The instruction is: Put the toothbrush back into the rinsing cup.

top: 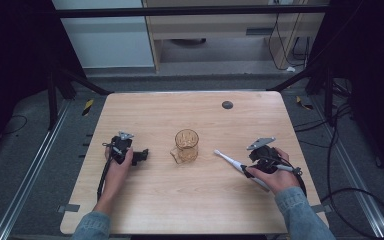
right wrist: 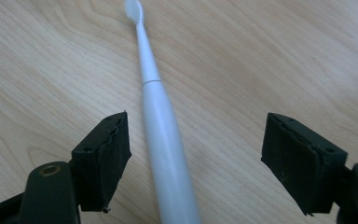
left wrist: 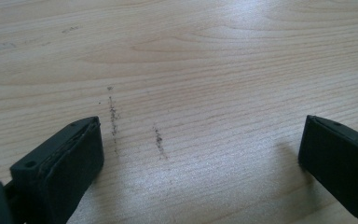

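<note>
An amber glass cup (top: 186, 145) stands upright at the middle of the wooden table (top: 180, 200). To its right lies a white electric toothbrush (top: 231, 160), brush head pointing toward the cup. My right gripper (top: 248, 169) is open and low over the handle. In the right gripper view the toothbrush (right wrist: 161, 121) lies flat on the wood between the two jaws, nearer the left one and touching neither; my right gripper (right wrist: 198, 125) is wide open. My left gripper (top: 140, 156) rests left of the cup, pointing at it. It (left wrist: 203, 128) is open over bare wood with nothing between the jaws.
A small black disc (top: 227, 105) sits in the tabletop near the far edge. Faint dark scuff marks (left wrist: 114, 119) run across the wood ahead of the left jaws. Cables trail from both grippers toward the near edge. Dark frame legs and floor cables surround the table.
</note>
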Action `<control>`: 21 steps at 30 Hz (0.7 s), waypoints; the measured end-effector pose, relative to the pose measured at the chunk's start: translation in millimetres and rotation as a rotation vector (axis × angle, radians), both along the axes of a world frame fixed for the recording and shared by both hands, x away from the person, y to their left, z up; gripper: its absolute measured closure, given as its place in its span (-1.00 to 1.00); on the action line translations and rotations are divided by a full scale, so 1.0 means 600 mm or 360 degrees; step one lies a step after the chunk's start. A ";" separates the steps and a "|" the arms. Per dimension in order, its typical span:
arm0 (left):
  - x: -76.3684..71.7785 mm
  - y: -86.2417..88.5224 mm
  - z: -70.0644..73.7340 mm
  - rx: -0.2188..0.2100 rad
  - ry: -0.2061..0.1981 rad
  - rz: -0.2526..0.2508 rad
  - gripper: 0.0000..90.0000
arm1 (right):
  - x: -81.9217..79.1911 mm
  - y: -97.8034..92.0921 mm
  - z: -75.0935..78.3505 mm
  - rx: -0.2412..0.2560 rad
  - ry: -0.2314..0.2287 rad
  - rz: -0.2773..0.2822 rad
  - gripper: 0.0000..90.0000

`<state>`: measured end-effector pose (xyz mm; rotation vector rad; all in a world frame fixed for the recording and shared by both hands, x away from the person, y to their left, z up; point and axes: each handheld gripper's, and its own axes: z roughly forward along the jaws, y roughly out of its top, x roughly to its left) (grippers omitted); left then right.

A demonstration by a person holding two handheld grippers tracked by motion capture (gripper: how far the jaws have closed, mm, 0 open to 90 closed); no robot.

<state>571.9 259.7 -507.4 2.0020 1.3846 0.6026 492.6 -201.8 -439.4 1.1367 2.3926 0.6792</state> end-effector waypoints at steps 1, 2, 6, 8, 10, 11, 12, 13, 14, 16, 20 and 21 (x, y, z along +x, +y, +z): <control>0.000 0.000 0.000 0.0002 0.0001 0.0001 -1.00 | 0.002 0.001 -0.001 -0.0003 0.0016 0.0002 -0.45; 0.000 0.000 0.000 0.0000 0.0000 0.0000 -1.00 | 0.003 0.002 -0.002 -0.0008 0.0031 0.0004 -0.44; 0.000 0.000 0.000 0.0001 0.0000 0.0000 -1.00 | 0.010 0.007 -0.007 -0.0029 0.0089 0.0012 -0.41; 0.000 0.000 0.000 0.0001 0.0000 0.0000 -1.00 | 0.012 0.008 -0.007 -0.0036 0.0096 0.0018 -0.39; 0.000 0.000 0.000 -0.0001 0.0000 0.0001 -1.00 | 0.016 0.012 -0.008 -0.0057 0.0118 0.0030 -0.33; 0.000 0.000 0.000 -0.0001 0.0001 0.0001 -1.00 | 0.018 0.013 -0.008 -0.0060 0.0127 0.0034 -0.30; 0.000 0.000 0.000 -0.0001 0.0001 0.0001 -1.00 | 0.019 0.014 -0.008 -0.0062 0.0141 0.0033 -0.29; 0.000 0.000 0.000 -0.0001 0.0001 0.0001 -1.00 | 0.021 0.015 -0.008 -0.0063 0.0151 0.0042 -0.27; 0.000 0.000 0.000 -0.0001 0.0001 0.0001 -1.00 | 0.023 0.016 -0.007 -0.0067 0.0159 0.0044 -0.24; 0.000 0.000 0.000 0.0000 0.0000 0.0000 -1.00 | 0.027 0.019 -0.006 -0.0070 0.0162 0.0047 -0.21; 0.000 0.000 0.000 0.0000 0.0001 0.0001 -1.00 | 0.035 0.024 -0.006 -0.0074 0.0183 0.0067 -0.13; 0.000 0.000 0.000 0.0000 0.0000 0.0000 -1.00 | 0.036 0.026 -0.006 -0.0077 0.0189 0.0079 -0.12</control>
